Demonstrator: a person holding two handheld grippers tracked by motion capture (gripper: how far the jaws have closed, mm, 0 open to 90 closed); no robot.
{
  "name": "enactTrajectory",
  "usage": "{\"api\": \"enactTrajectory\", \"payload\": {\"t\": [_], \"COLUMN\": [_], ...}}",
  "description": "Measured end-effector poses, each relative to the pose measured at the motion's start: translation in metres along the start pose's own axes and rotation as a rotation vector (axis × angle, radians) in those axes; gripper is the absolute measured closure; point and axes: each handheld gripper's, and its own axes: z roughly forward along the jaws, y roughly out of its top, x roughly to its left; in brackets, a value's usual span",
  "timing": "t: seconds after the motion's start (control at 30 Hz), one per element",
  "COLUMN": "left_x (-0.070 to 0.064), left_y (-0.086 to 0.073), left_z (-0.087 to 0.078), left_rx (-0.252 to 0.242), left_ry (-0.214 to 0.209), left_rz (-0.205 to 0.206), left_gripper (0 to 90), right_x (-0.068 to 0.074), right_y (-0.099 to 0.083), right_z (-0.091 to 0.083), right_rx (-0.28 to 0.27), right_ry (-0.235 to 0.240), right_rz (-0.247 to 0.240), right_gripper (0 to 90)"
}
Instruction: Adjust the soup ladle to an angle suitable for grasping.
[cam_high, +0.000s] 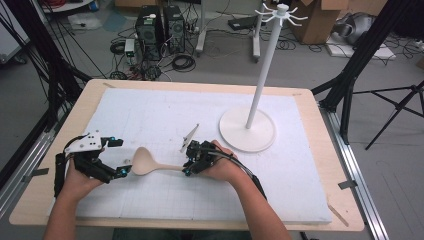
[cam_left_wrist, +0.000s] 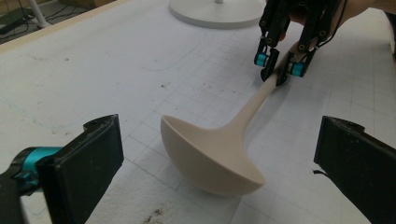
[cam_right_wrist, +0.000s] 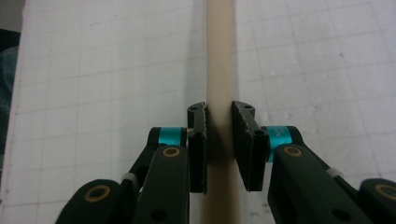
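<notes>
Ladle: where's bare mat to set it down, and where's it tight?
Free patches: the far left of the white mat, between the table edge and the stand base; also the near right corner, below that base. Crowded: the near middle, where the left gripper, the ladle and the right gripper clamping its handle sit together.

Left gripper (cam_high: 116, 158): held in the person's left hand (cam_high: 80, 177), forearm entering from the bottom left; jaws spread wide, nothing between them, pointing toward the right gripper. Grey three-cornered plate on top.

Right gripper (cam_high: 187, 165): held in the right hand (cam_high: 225, 167), forearm entering from the bottom centre; jaws drawn nearly together, clamped on a pale handle, pointing left.
</notes>
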Motion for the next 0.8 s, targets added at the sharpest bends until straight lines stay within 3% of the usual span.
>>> {"api": "enactTrajectory", "payload": {"t": [0.3, 0.63, 0.7, 0.77, 0.8], "left_x": [0.000, 0.000, 0.000, 0.000, 0.000], "left_y": [0.000, 0.001, 0.001, 0.001, 0.001], "left_z": [-0.001, -0.002, -0.003, -0.003, -0.003], "left_rx": [-0.003, -0.009, -0.009, -0.006, -0.006], "left_ry": [0.000, 0.005, 0.005, 0.003, 0.003], "left_rz": [-0.003, -0.001, -0.002, 0.001, 0.001], "left_gripper": [1.7, 1.7, 1.7, 1.7, 1.7], "right_x": [0.012, 0.015, 0.014, 0.013, 0.013], "right_y": [0.011, 0.015, 0.013, 0.012, 0.012], "right_z": [0.010, 0.015, 0.015, 0.011, 0.011], "right_rx": [-0.002, -0.015, -0.031, -0.064, -0.064], "right_ry": [0.027, 0.033, 0.042, 0.020, 0.020], "right_rz": [-0.022, -0.022, -0.011, -0.008, -0.008], "right_gripper": [76.7, 75.7, 71.1, 61.5, 61.5]}}
